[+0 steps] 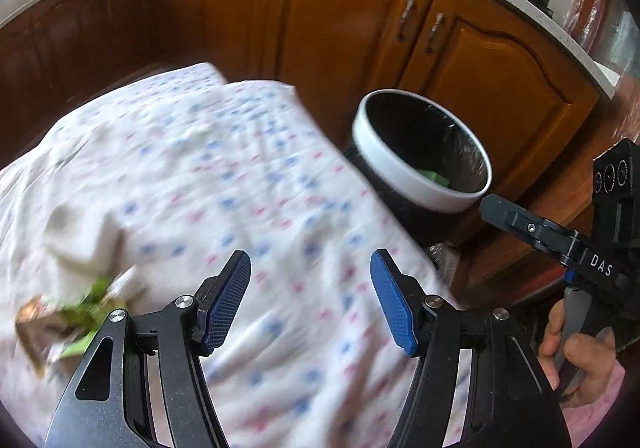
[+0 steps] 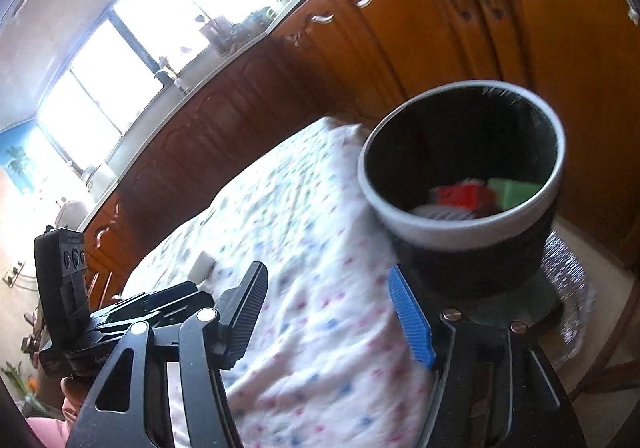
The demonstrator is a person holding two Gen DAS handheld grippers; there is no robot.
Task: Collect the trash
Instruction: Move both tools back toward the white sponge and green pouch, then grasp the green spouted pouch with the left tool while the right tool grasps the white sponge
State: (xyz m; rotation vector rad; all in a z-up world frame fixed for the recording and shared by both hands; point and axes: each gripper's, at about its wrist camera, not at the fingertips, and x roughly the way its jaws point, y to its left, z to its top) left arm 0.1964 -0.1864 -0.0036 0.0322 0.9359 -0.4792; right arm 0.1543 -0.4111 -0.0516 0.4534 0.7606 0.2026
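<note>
Trash pile (image 1: 68, 312) blurred, half hidden behind left gripper (image 1: 310, 298)

Bin (image 1: 420, 184) right of table (image 1: 240, 176), cabinets (image 1: 340, 16) behind

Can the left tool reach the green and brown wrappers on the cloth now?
Probably yes. The left tool is open and empty, and only bare tablecloth lies between it and the wrappers to its left.

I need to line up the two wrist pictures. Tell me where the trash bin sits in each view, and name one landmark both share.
Left wrist view: the trash bin sits right of centre, past the tablecloth's edge.
Right wrist view: the trash bin sits right of centre, above the blue finger pad.
Shared landmark: the patterned tablecloth, left of the bin in both.
</note>
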